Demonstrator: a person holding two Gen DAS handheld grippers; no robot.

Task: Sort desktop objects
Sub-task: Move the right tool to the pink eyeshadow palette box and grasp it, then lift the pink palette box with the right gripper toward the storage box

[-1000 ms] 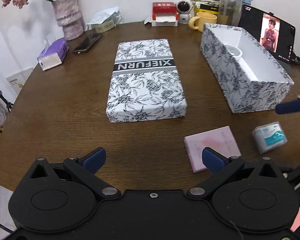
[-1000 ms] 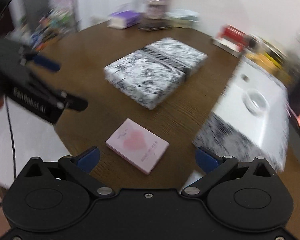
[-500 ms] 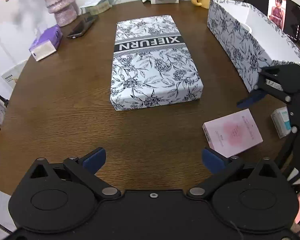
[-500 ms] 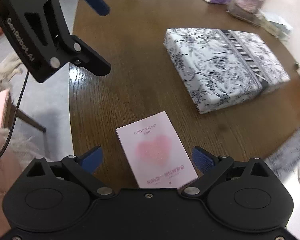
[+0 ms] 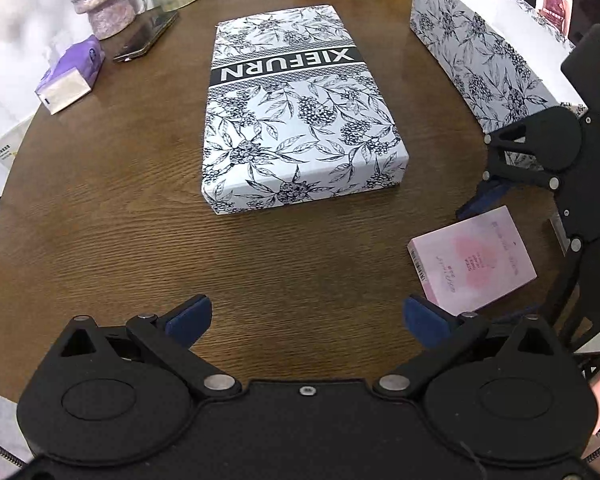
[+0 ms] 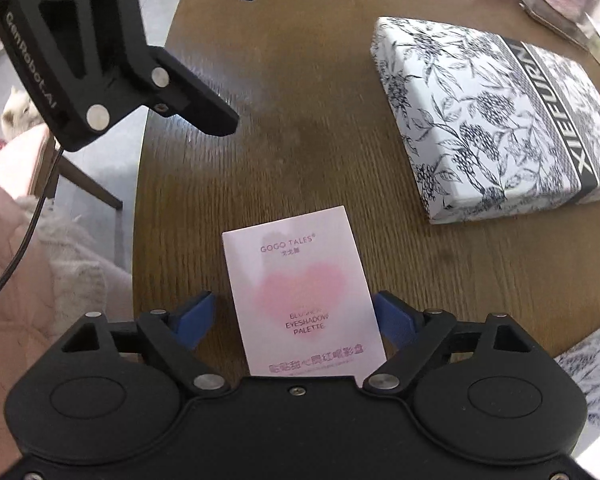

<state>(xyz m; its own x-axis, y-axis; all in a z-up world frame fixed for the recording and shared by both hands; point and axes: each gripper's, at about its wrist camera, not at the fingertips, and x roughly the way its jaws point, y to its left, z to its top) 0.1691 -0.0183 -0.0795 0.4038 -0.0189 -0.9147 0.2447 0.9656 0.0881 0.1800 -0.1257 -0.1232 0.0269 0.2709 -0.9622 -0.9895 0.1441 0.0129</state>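
The flat pink cardboard eyeshadow palette box [image 6: 300,292] lay face up on the brown wood-grain tabletop [image 6: 284,120], at lower centre of the right wrist view. The right gripper [image 6: 294,314] straddled its near end, blue fingers [image 6: 392,320] spread wide on either long edge, not yet touching it. The box looked light, stiff and smooth-faced; a grip across the two long edges appeared soundest, though so thin an item may slip. The left gripper [image 5: 306,314] hovered with fingers wide and empty over bare tabletop. At centre of the left wrist view sat the black-and-white floral box lid [image 5: 300,112]; the matching open floral box [image 5: 480,56] stood at upper right, the probable destination.
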